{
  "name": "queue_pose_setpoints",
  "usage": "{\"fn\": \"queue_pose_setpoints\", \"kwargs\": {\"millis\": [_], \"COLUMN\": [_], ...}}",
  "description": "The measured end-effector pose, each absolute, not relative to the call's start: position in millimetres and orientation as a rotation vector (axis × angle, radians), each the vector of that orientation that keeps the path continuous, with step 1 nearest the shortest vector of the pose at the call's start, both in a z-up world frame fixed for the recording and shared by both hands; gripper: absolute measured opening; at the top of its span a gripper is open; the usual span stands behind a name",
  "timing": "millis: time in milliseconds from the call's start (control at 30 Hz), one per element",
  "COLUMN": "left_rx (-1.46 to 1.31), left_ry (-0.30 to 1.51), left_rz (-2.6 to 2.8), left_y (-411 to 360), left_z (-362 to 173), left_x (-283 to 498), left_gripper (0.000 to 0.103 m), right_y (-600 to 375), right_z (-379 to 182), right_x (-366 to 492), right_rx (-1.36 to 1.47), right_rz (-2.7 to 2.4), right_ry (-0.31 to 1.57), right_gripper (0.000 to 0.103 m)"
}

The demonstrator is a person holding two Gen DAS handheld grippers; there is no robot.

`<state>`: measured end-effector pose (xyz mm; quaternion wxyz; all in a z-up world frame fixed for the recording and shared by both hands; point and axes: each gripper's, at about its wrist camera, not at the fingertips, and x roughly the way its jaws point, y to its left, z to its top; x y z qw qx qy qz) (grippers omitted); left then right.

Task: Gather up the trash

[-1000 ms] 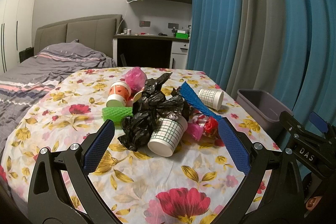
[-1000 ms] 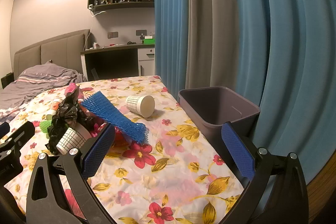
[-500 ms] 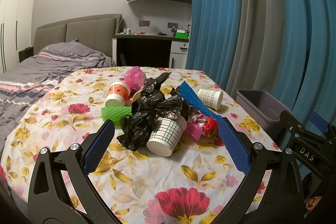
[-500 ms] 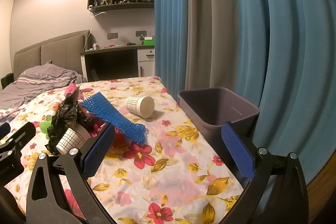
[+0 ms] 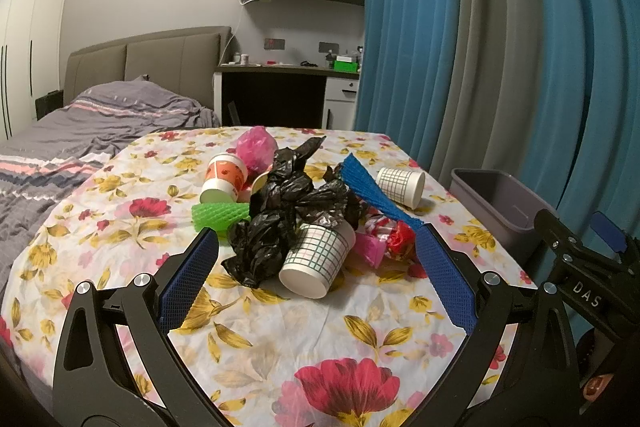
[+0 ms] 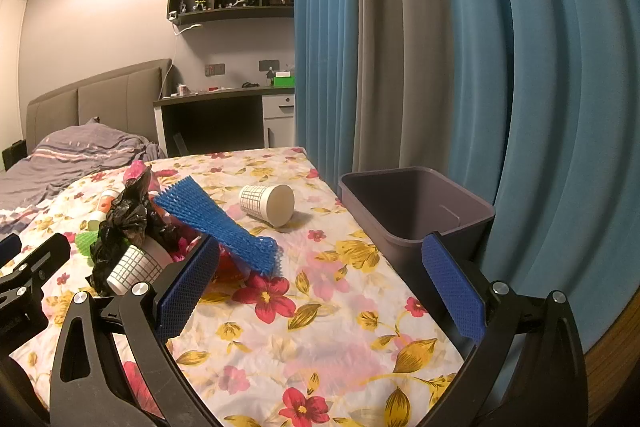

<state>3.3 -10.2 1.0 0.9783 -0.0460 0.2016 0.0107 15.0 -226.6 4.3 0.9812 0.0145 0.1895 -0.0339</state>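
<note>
Left gripper (image 5: 316, 259) and right gripper (image 6: 320, 267) both spread wide, holding nothing. Trash pile (image 5: 296, 211) lay on table (image 5: 280, 339); grey bin (image 6: 416, 207) stood beside table edge.

Counted on the desk (image 5: 280, 327), centre of frame:
- checked paper cups: 2 (image 5: 318, 261) (image 5: 401, 183)
- orange-printed cup: 1 (image 5: 223, 178)
- black plastic bag: 1 (image 5: 280, 223)
- foam nets: 1 blue (image 5: 370, 189), 1 green (image 5: 218, 214)
- pink bag: 1 (image 5: 256, 145)

At right: grey bin, 1 (image 5: 500, 203).
</note>
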Motion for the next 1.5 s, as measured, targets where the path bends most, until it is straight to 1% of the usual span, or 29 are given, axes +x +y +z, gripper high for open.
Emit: {"fn": "queue_pose_setpoints", "kwargs": {"millis": [1500], "left_rx": [-0.090], "left_ry": [0.407], "left_rz": [0.022], "left_y": [-11.5], "left_z": [0.9], "left_x": [3.9], "left_gripper": [0.097], "right_y": [-226.5], "right_z": [6.5], "right_x": [18.0], "right_rx": [0.027], "right_rz": [-0.070], "right_ry": [0.374], "right_gripper": [0.098]}}
